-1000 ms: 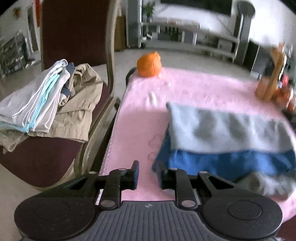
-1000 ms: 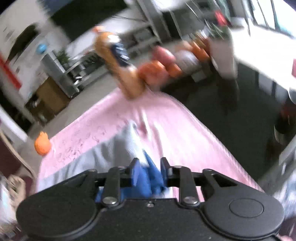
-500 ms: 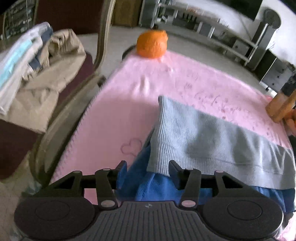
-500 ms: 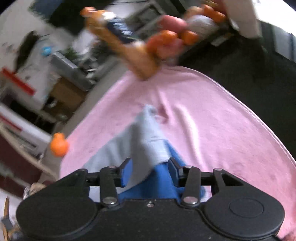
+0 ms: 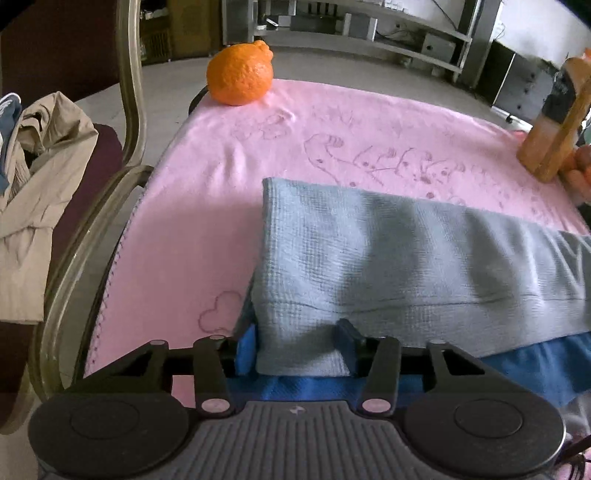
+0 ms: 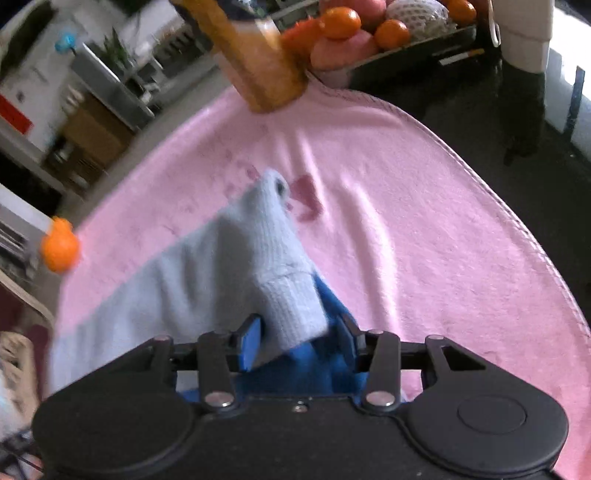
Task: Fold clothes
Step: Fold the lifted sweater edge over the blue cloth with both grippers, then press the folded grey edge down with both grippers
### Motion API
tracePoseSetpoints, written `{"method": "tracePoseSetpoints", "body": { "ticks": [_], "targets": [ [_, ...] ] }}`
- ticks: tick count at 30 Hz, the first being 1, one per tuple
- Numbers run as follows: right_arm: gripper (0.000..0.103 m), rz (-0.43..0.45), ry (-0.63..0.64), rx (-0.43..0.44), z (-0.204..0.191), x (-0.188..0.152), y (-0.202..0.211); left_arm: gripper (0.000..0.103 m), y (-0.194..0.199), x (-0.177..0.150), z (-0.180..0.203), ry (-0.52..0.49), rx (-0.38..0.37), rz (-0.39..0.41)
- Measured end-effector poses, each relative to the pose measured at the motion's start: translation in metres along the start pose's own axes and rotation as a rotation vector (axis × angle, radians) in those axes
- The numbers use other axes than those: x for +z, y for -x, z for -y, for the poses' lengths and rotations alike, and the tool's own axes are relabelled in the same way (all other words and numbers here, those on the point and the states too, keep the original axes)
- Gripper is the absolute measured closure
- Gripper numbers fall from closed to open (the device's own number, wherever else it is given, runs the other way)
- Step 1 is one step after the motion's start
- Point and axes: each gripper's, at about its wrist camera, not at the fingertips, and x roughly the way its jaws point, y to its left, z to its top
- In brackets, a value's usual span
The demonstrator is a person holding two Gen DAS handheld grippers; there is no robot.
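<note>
A folded garment lies on the pink blanket (image 5: 207, 221), its light grey-blue knit layer (image 5: 406, 258) on top of a bright blue layer (image 5: 535, 365). My left gripper (image 5: 295, 345) is low over the garment's near left corner. Its jaws are opening, and the grey corner lies between the fingers with no grip on it. In the right wrist view the grey layer (image 6: 236, 266) ends in a ribbed edge above the blue cloth (image 6: 332, 302). My right gripper (image 6: 299, 338) straddles that edge, open, with the cloth loose between its fingers.
An orange (image 5: 240, 74) sits at the blanket's far left corner. A chair (image 5: 129, 110) to the left holds a pile of clothes (image 5: 37, 184). An amber bottle (image 6: 255, 59) and a tray of fruit (image 6: 369, 33) stand at the far right, on the dark table (image 6: 480, 122).
Both grippers have come down and forward onto the garment, and their jaws have widened. A second ago they were nearly shut, the left one on nothing. Cloth now lies between each pair of fingers.
</note>
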Motion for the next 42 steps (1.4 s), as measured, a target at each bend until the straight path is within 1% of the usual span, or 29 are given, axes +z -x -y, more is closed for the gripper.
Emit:
{"method": "tracePoseSetpoints", "body": {
  "ticks": [1,3,4,5,6,8,11,13,14,17,19,21,23,26,27,29,31,32,33,34,35,36,37,38,40,41,42],
  "targets": [
    [0.06,-0.006,0.015,-0.022,-0.002,-0.002,-0.001,0.05,-0.003,0.001,0.0,-0.002,0.007,-0.002],
    [0.06,0.001,0.039,-0.037,-0.005,-0.003,-0.001,0.049,-0.005,0.001,0.003,-0.013,0.017,-0.003],
    [0.06,0.004,0.051,-0.044,-0.007,-0.004,-0.001,0.052,-0.006,0.001,0.004,-0.018,0.021,-0.003],
    [0.071,0.022,0.067,-0.048,-0.01,-0.006,0.002,0.065,-0.003,0.0,0.007,-0.031,0.034,0.016],
    [0.078,0.04,0.084,-0.051,-0.013,-0.008,0.004,0.076,0.001,-0.001,0.011,-0.044,0.047,0.035],
    [0.085,0.08,0.111,-0.044,-0.019,-0.011,0.012,0.085,0.014,-0.003,0.015,-0.069,0.068,0.099],
    [0.088,0.171,0.124,-0.003,-0.03,-0.02,0.037,0.088,0.038,-0.005,0.02,-0.092,0.079,0.194],
    [0.088,0.203,0.096,0.048,-0.037,-0.023,0.054,0.088,0.055,-0.003,0.023,-0.108,0.077,0.249],
    [0.089,0.219,0.082,0.074,-0.041,-0.025,0.063,0.088,0.062,-0.001,0.022,-0.102,0.059,0.263],
    [0.089,0.204,0.033,0.129,-0.052,-0.021,0.08,0.089,0.078,0.014,0.008,-0.004,-0.039,0.241],
    [0.089,0.183,-0.024,0.165,-0.055,-0.015,0.092,0.09,0.087,0.026,-0.009,0.098,-0.123,0.202],
    [0.089,0.174,-0.079,0.198,-0.051,-0.011,0.105,0.091,0.096,0.037,-0.023,0.179,-0.194,0.174],
    [0.09,0.168,-0.123,0.227,-0.046,-0.008,0.118,0.091,0.105,0.044,-0.033,0.219,-0.218,0.156],
    [0.09,0.157,-0.175,0.256,-0.033,-0.009,0.134,0.091,0.117,0.046,-0.048,0.249,-0.252,0.129],
    [0.09,0.152,-0.172,0.245,-0.029,-0.013,0.133,0.091,0.119,0.042,-0.05,0.251,-0.258,0.119],
    [0.089,0.142,-0.164,0.22,-0.021,-0.019,0.131,0.09,0.114,0.033,-0.048,0.219,-0.229,0.093],
    [0.089,0.132,-0.156,0.196,-0.014,-0.026,0.129,0.09,0.094,0.017,-0.04,0.164,-0.165,0.043],
    [0.089,0.127,-0.152,0.184,-0.01,-0.029,0.129,0.088,0.085,0.01,-0.036,0.137,-0.133,0.018],
    [0.089,0.119,-0.133,0.163,-0.007,-0.035,0.119,0.084,0.069,0.001,-0.027,0.087,-0.078,-0.006],
    [0.089,0.113,-0.102,0.133,-0.006,-0.04,0.109,0.083,0.057,-0.008,-0.021,0.058,-0.014,-0.035],
    [0.086,0.101,-0.068,0.097,-0.006,-0.044,0.099,0.08,0.045,-0.016,-0.015,0.029,0.051,-0.064],
    [0.083,0.089,-0.024,0.044,-0.006,-0.049,0.088,0.08,0.033,-0.025,-0.009,0.001,0.116,-0.093],
    [0.082,0.076,0.02,-0.01,-0.006,-0.054,0.076,0.077,0.038,-0.028,-0.006,-0.022,0.151,-0.068],
    [0.082,0.093,0.028,-0.034,-0.003,-0.056,0.077,0.075,0.05,-0.03,-0.003,-0.035,0.174,-0.02],
    [0.077,0.13,0.042,-0.081,0.003,-0.059,0.08,0.075,0.074,-0.033,0.0,-0.053,0.209,0.09],
    [0.073,0.147,0.023,-0.056,0.007,-0.057,0.086,0.075,0.079,-0.031,-0.001,-0.043,0.192,0.123],
    [0.071,0.17,0.004,-0.031,0.009,-0.053,0.093,0.075,0.084,-0.029,-0.002,-0.033,0.175,0.156]
  ]
}}
